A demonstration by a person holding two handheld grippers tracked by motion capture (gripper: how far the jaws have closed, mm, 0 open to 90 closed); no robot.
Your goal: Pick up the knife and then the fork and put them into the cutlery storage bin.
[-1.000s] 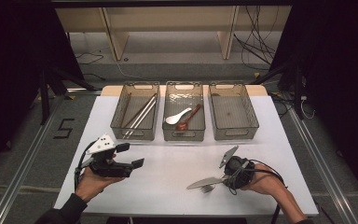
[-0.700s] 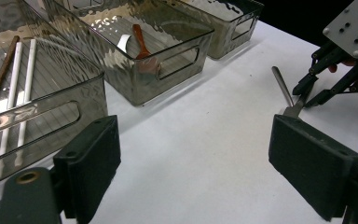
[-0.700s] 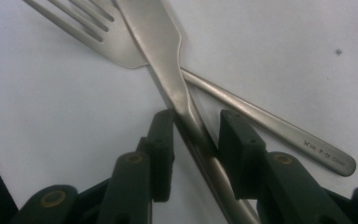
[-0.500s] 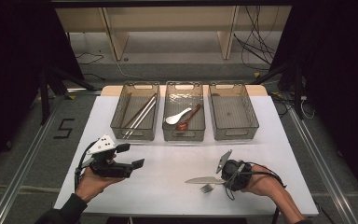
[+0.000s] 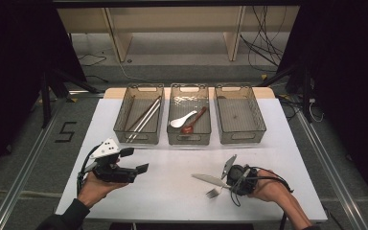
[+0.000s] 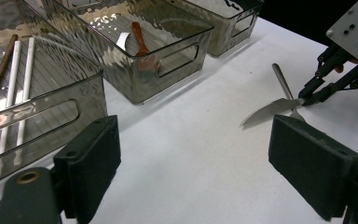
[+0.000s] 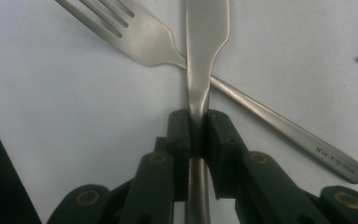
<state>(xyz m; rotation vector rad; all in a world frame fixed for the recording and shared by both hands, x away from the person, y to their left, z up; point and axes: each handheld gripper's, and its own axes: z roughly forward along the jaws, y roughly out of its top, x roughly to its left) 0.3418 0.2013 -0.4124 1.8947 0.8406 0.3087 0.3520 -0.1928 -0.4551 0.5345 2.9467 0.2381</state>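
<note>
left gripper [image 5: 135, 160]: black, grey three-cornered plate | right gripper [image 5: 226, 173]: black, trailing cable | dark sleeves

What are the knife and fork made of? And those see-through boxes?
The knife and fork look like brushed steel: grey, with a dull shine. The boxes look like smoky clear plastic with a rippled surface, since the things inside one show through its walls.
</note>
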